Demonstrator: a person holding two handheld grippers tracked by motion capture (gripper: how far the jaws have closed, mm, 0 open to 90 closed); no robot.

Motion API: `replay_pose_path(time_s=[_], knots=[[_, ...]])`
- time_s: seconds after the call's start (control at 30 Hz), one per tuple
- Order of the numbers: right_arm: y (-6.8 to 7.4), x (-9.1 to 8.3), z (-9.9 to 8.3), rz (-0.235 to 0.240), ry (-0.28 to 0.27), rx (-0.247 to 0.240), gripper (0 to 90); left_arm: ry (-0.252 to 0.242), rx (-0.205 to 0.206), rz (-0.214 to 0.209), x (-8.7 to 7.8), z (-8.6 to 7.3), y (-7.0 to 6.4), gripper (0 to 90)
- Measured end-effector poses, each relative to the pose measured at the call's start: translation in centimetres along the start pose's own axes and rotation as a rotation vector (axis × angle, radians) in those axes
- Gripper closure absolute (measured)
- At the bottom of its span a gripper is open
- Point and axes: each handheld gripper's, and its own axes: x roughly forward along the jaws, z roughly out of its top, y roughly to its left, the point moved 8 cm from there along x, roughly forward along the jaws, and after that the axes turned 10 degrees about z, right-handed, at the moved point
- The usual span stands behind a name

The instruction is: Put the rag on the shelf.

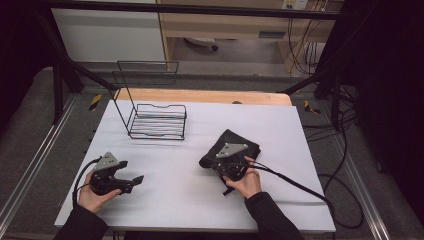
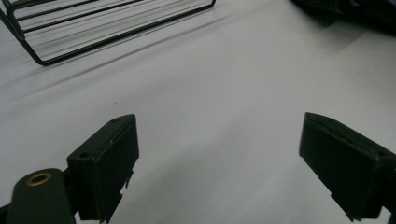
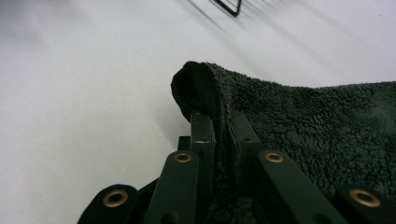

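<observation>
A: Where is your right gripper (image 1: pixel 218 161) just now?

B: Look at the high view. It sits right of the middle of the white table (image 1: pixel 165 195), at the near-left edge of the dark towel (image 1: pixel 245 142). Your right hand (image 1: pixel 245 182) holds it from the six o'clock side.

A: And its fingers?

B: Pressed together on cloth. In the right gripper view your two jaws stand nearly closed, with a fold of the towel (image 3: pixel 317 126) pinched between them. The pinched edge humps up over the jaw tips at about twelve o'clock, and the rest of the towel spreads off toward three o'clock.

A: Does the towel lie flat?

B: No, it lies bunched on the table, running from your gripper toward one o'clock in the high view.

A: What of your left gripper (image 1: pixel 131 182)?

B: It is at the near-left part of the table, in your left hand (image 1: pixel 92 195), pointing toward three o'clock. In the left gripper view its jaws stand spread wide, with bare table between them, holding nothing.

A: Anything else on the table?

B: A black wire rack (image 1: pixel 156 120) stands at the far-left part, at about eleven o'clock from the towel and well apart from it. In the left gripper view the rack (image 2: pixel 93 28) shows at the upper left, and a dark corner of the towel (image 2: pixel 355 11) at the upper right.
</observation>
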Motion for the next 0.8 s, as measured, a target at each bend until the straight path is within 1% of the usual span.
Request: replay_pose_path(time_s=[0.03,0.07,0.1,0.13,0.27,0.33,0.37,0.43,0.47,0.5,0.57,0.63,0.77,0.8], knots=[[0.0,0.0,0.0,0.000,0.000,0.000,83.4,0.000,0.000,0.000,0.0,0.0,0.0,11.9],[0.4,0.2,0.2,0.012,-0.004,0.000,83.4,0.001,0.000,0.000,0.0,0.0,0.0,11.9],[0.4,0.2,0.2,0.012,-0.004,0.000,83.4,0.001,0.000,0.001,0.0,0.0,0.0,11.9],[0.8,0.4,0.3,0.017,0.000,-0.007,83.4,0.001,-0.001,0.000,0.0,0.0,0.0,11.9],[1.7,0.8,0.5,0.039,-0.003,-0.015,83.3,0.002,-0.003,0.001,0.0,0.0,0.0,11.9],[2.0,0.9,0.6,0.047,-0.004,-0.014,83.4,0.001,-0.003,0.001,0.0,0.0,0.0,11.9],[2.3,1.1,0.7,0.054,-0.004,-0.020,83.3,0.001,-0.003,0.002,0.0,0.0,0.0,11.9],[2.5,1.2,0.7,0.056,-0.004,-0.023,83.3,0.001,-0.003,0.002,0.0,0.0,0.0,11.9],[2.9,1.4,0.9,0.066,-0.004,-0.031,83.3,0.001,-0.005,0.002,0.0,0.0,0.0,11.9],[2.9,1.4,0.9,0.066,-0.004,-0.031,83.3,0.001,-0.005,0.002,0.0,0.0,0.0,11.9],[3.6,1.7,1.1,0.081,-0.006,-0.033,83.3,0.001,-0.005,0.002,0.0,0.0,0.0,11.9],[3.7,1.8,1.1,0.086,-0.008,-0.038,83.3,0.001,-0.004,0.003,0.0,0.0,0.0,11.9],[4.9,2.2,1.4,0.108,0.000,-0.056,83.3,0.002,-0.004,0.003,0.0,0.0,0.1,11.9],[4.9,2.2,1.4,0.108,0.000,-0.056,83.3,0.002,-0.004,0.003,0.0,0.0,0.1,11.9]])
